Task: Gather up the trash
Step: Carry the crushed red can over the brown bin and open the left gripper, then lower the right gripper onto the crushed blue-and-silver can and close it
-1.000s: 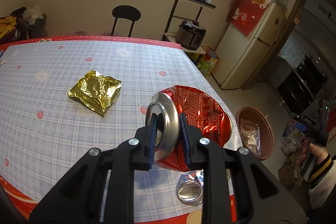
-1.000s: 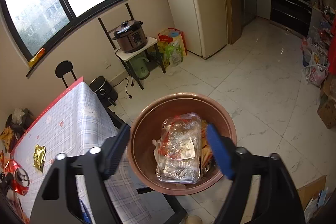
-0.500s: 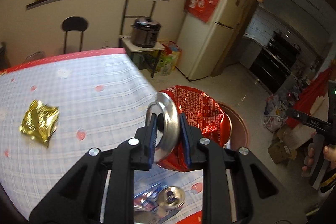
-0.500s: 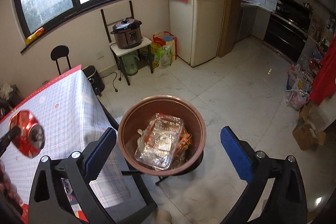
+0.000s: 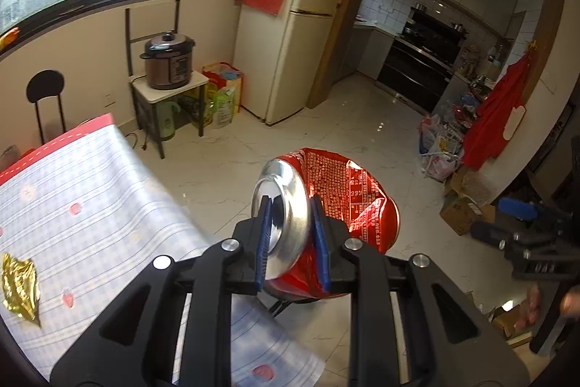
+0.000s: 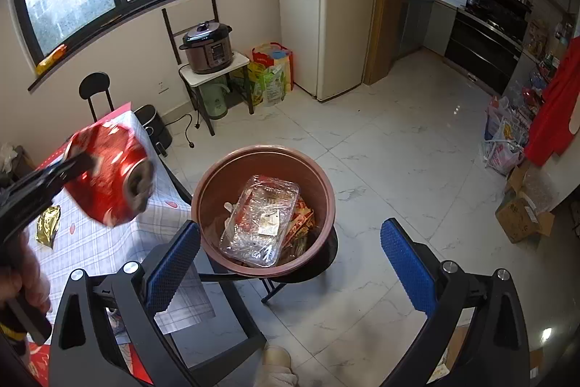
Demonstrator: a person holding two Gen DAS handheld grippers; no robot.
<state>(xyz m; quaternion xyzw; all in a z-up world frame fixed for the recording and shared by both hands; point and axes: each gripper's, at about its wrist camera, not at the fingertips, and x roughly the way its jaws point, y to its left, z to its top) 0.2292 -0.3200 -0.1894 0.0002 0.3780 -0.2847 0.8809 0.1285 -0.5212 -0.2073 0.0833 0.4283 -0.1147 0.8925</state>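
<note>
The left gripper [image 5: 290, 238] has its jaws clenched on the silver end of a crushed red can [image 5: 326, 205], so the can sits tilted between the blue pads and hangs in the air past the edge of the desk [image 5: 90, 205]. The right gripper [image 6: 290, 263] carries nothing; its jaws have just been opening and now stand wide apart, with only the brown bin [image 6: 322, 191] visible between them, lower down. In the right wrist view the can [image 6: 112, 176] is beside the bin's rim, to the desk side, not yet above the opening. To do this step well, I think the can should first be carried fully over the middle of the bin and only then let go, because a release from here would probably drop it on the rim or on the floor. The bin stands on a small black stand [image 6: 290, 278], so it is better not to knock the rim. A clear plastic box [image 6: 261, 220] and some wrappers already lie inside, and there is enough room on top. On the desk a crumpled gold wrapper [image 5: 20, 289] is still waiting to be collected. Far behind are a pressure cooker [image 6: 208, 48] on a little shelf and a fridge [image 6: 344, 6] by the wall.
</note>
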